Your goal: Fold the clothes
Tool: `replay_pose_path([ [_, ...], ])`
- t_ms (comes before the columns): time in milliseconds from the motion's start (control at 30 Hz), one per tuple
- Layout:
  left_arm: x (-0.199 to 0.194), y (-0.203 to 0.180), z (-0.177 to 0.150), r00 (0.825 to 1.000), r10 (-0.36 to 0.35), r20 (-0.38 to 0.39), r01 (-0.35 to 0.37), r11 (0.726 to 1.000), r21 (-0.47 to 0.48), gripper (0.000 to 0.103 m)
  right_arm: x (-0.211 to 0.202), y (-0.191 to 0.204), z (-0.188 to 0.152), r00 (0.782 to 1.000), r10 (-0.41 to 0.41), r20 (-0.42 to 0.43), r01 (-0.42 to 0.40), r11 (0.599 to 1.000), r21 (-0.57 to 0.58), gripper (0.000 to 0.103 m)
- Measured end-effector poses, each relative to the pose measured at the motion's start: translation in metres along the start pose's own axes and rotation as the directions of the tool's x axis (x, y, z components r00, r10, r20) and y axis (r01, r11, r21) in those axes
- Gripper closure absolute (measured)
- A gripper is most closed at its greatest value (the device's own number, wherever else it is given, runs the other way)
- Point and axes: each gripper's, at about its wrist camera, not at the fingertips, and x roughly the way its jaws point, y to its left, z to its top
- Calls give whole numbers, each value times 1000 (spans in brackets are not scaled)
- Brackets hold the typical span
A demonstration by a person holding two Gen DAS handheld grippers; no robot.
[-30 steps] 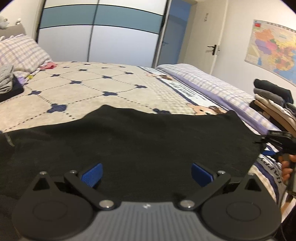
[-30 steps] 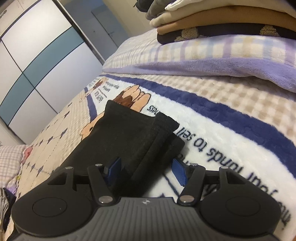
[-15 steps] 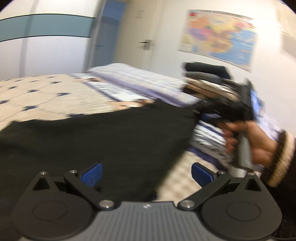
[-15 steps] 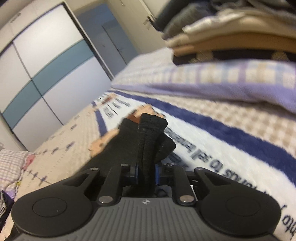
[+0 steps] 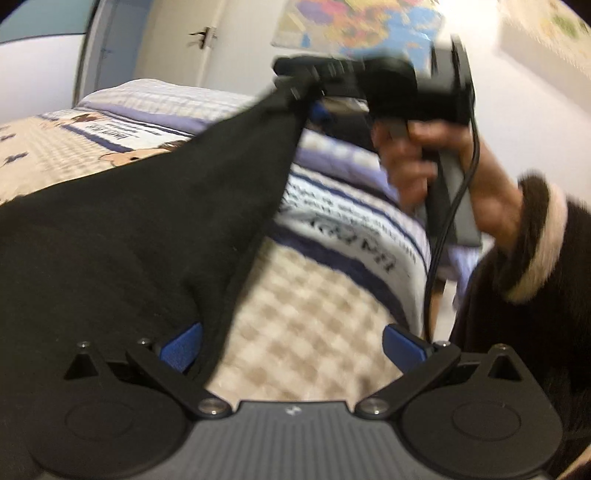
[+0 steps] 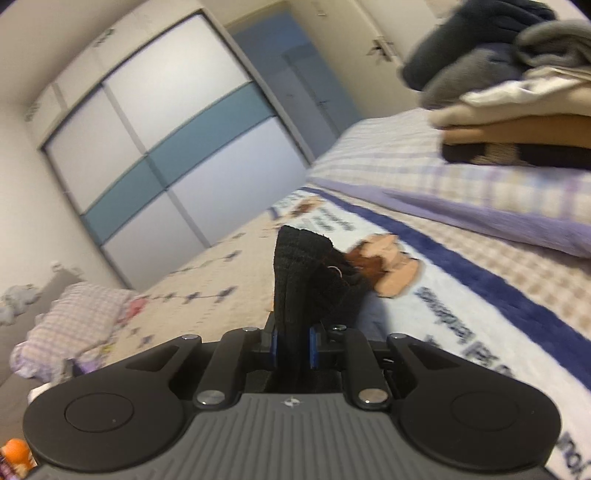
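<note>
1. The right tongs (image 6: 291, 349) are pressed together on a bunched corner of the black garment (image 5: 147, 229), their blue pads tight against the cloth.
2. Seen from the left wrist, that corner is lifted above the bed (image 5: 317, 314), and the cloth slopes down from it to the lower left.
3. The left tongs (image 5: 291, 345) stand spread, the garment's edge lying against the left blue pad.
4. A stack of folded clothes (image 6: 517, 110) sits on the purple blanket (image 6: 480, 218).

Beyond my claw I see a sliding wardrobe (image 6: 166, 155), a checked pillow (image 6: 74, 328), a door (image 5: 177, 40) and a wall map (image 5: 354, 26) above the patterned bedspread (image 5: 314, 325).
</note>
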Motion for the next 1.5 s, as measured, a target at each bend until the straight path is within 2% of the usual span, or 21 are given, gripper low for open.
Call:
replay_pose_path([
  [67,-3,1,0,1000,-7,-5,7,1000,12,0,0,6,4,999,50,-1,-50,999,-22,87],
  [167,-18,13,6,999,-38,1,38,998,-56,0,0,16,9,992,124,-6,-124,991,-55,87],
  [267,-40,31,9,997,-34,65,44,986,-159,0,0,28,13,983,184,-16,-185,978,-94,87],
  [333,-55,47,10,992,-16,128,48,968,-248,0,-1,36,14,975,220,-27,-221,968,-120,87],
  [400,-70,64,10,982,9,189,57,938,-342,0,-2,48,13,966,255,-41,-259,955,-147,87],
  [500,-91,88,6,960,45,278,95,877,-472,0,-3,67,10,950,305,-70,-313,928,-200,87],
  [733,-131,126,-15,895,91,437,237,732,-638,0,-2,111,-10,907,385,-174,-422,845,-329,87],
  [833,-139,135,-27,873,112,474,283,675,-681,0,0,128,-24,888,397,-231,-458,800,-387,87],
  [1033,-149,149,-47,845,149,514,344,584,-736,0,1,155,-54,854,389,-346,-518,705,-484,87],
  [1200,-147,155,-57,841,182,509,353,528,-772,0,0,171,-84,829,337,-445,-554,602,-576,87],
  [1267,-143,155,-57,846,182,501,350,519,-780,0,0,177,-98,820,304,-485,-567,549,-614,87],
  [1367,-138,154,-54,855,174,489,339,527,-780,0,-4,185,-118,814,247,-526,-577,453,-680,87],
  [1500,-131,153,-50,868,173,465,316,530,-787,0,-7,188,-142,820,171,-546,-568,357,-741,86],
])
